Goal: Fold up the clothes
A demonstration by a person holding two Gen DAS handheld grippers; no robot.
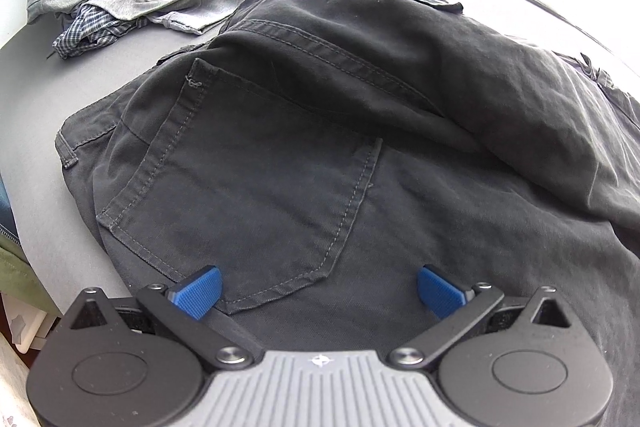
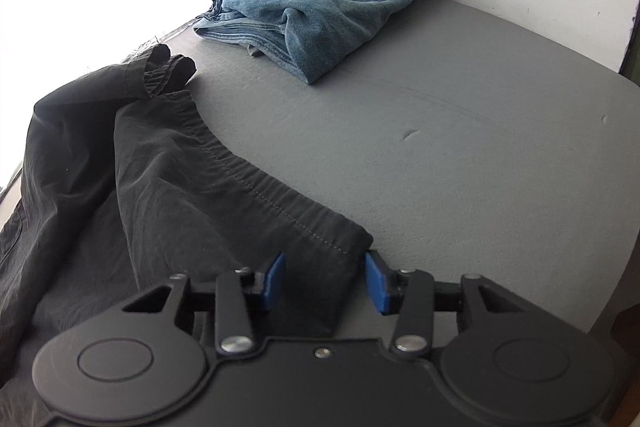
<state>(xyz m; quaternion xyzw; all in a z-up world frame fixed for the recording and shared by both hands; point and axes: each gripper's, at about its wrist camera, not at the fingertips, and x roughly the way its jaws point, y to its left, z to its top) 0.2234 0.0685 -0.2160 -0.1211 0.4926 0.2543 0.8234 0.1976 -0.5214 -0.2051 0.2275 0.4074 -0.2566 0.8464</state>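
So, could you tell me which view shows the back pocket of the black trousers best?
The left wrist view: the back pocket fills its centre, stitching plain, just ahead of the open left gripper. The right wrist view shows only the trousers' hem end, no pocket.

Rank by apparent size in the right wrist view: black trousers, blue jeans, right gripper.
1. right gripper, inflated by nearness to the camera
2. black trousers, partly cropped
3. blue jeans, folded and farthest away
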